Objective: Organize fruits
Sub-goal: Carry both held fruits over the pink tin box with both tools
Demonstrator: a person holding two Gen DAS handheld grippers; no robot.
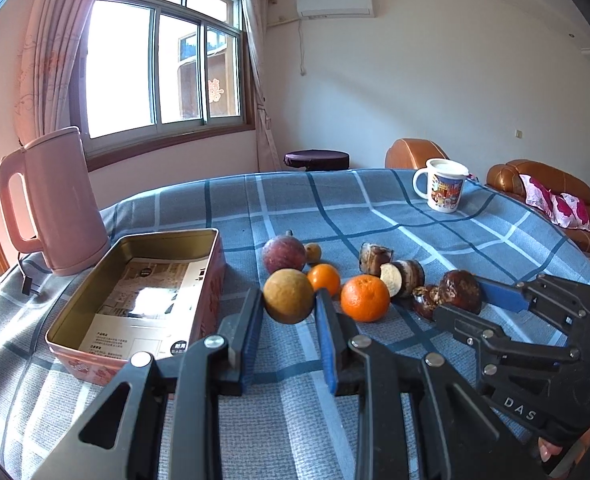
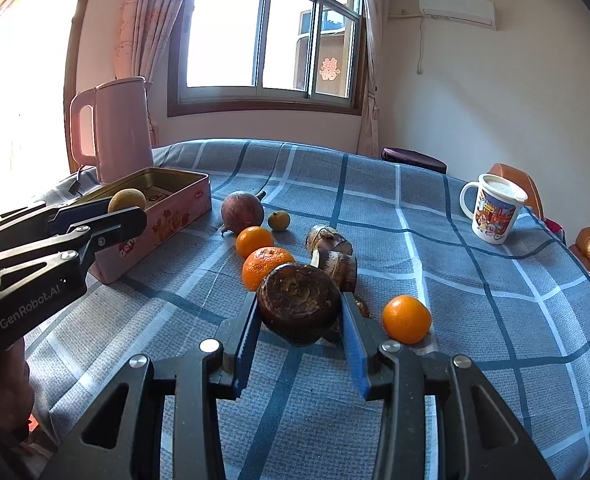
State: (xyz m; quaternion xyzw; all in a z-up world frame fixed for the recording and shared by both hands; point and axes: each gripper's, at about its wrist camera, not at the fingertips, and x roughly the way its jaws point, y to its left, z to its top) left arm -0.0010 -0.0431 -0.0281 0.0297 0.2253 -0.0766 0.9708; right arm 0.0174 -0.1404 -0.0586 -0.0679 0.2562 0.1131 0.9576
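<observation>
Left gripper [image 1: 289, 312] is clamped on a round yellow-brown fruit [image 1: 288, 295], held clear of the cloth, just right of the open pink tin [image 1: 95, 316]. Right gripper [image 2: 299, 320] is clamped on a dark brown, flattish round fruit [image 2: 299, 304], also lifted, nearer the middle of the table and well apart from the tin. Key relation: the tin lies to the left of both claws, long axis running near-to-far, and the left hand is plainly the nearer one — likely it drops first, with a short move left over the tin's right wall. Tin holds only printed paper on its floor, no fruit yet, so sorting looks barely begun. Beyond the claws on the cloth: two oranges [image 1: 365, 298], a third orange [image 2: 407, 319] visible only in the right wrist view, brown cut pieces [image 1: 403, 276], a purple-brown round fruit [image 1: 284, 255] with a small yellowish one [image 1: 313, 253] beside it. Surface is a blue plaid tablecloth [image 1: 335, 208], slightly wrinkled. Far left, a pink kettle [image 1: 61, 200]; far right, a cartoon mug [image 1: 443, 186] with a lid — then window, curtains, brown sofa.
</observation>
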